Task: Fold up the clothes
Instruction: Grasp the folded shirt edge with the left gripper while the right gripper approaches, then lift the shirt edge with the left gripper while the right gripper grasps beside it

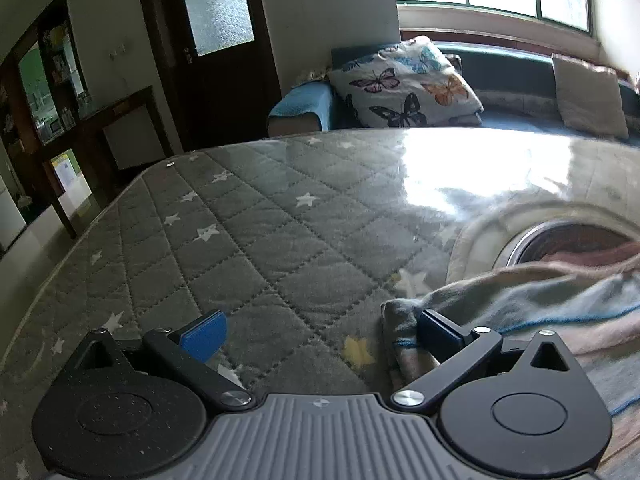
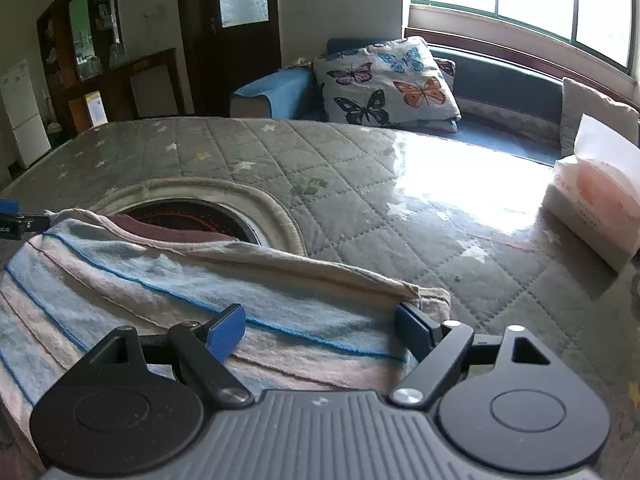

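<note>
Both tongs, left (image 1: 320, 334) and right (image 2: 320, 330), gape wide at the striped garment's (image 2: 168, 292) corners; tissue pack (image 2: 596, 208) nearby, possibly clear.

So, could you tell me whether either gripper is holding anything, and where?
Nothing is held: the left gripper and right gripper are open at the cloth edges.
</note>
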